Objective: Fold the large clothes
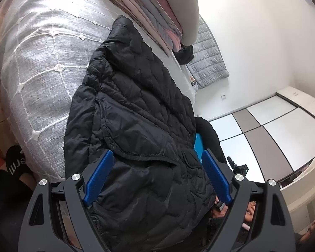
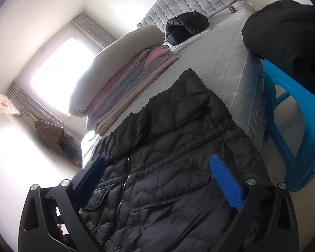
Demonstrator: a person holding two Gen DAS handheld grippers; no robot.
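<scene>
the black puffer jacket (image 2: 170, 147) lies spread over the bed (image 2: 220, 63) edge, fold not yet begun. left tongs (image 1: 157, 176) and right tongs (image 2: 157, 180) gape empty; next, probably grip the hem.

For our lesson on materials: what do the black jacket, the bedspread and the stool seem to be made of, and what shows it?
Black jacket: likely a thin synthetic shell with padding, judging by its slight sheen and puffy stitched quilting.
Bedspread: woven grey cloth, matt, crossed by raised white cords with knots.
Stool: probably moulded plastic, being smooth, glossy and evenly blue.
</scene>
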